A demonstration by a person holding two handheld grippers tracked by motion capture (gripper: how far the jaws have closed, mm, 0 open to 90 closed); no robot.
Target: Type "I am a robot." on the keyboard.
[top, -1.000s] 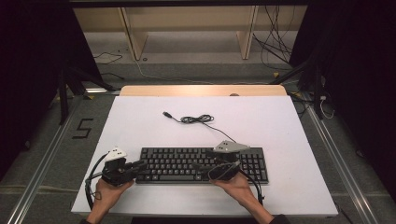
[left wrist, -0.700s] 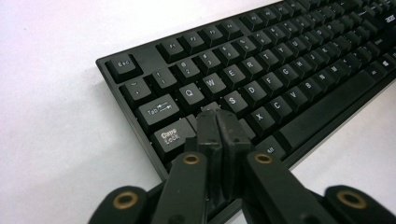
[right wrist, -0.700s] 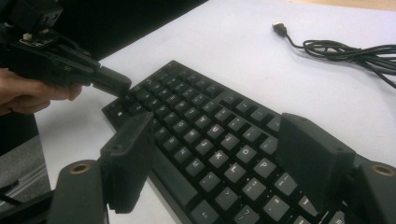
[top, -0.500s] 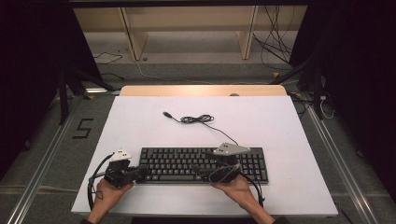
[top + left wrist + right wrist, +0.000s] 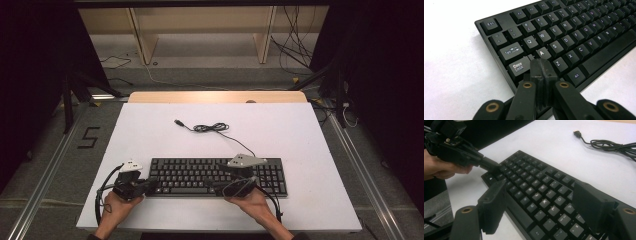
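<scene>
A black keyboard [image 5: 200, 175] lies flat near the table's front edge, and its cable [image 5: 215, 128] runs back to a loose USB plug [image 5: 177, 122]. My left gripper [image 5: 152, 184] is shut with nothing between its jaws. Its tips [image 5: 540, 67] sit at the keyboard's [image 5: 574, 32] left end, just below Caps Lock. My right gripper [image 5: 214, 182] hangs open over the right half of the keyboard [image 5: 536, 187], pointing left, with keys showing between its fingers [image 5: 494, 205]. The left gripper [image 5: 490, 165] also shows across the keyboard in the right gripper view.
The white table top [image 5: 300, 135] stretches bare behind and to the right of the keyboard. The coiled cable [image 5: 614, 145] and plug [image 5: 577, 133] lie on it further back. A wooden strip [image 5: 215, 97] borders the far edge, with a wooden frame and loose floor cables beyond.
Both grippers have drifted slightly toward the near edge, the left one settling onto the keyboard's left end. The keyboard and cable have not moved.
</scene>
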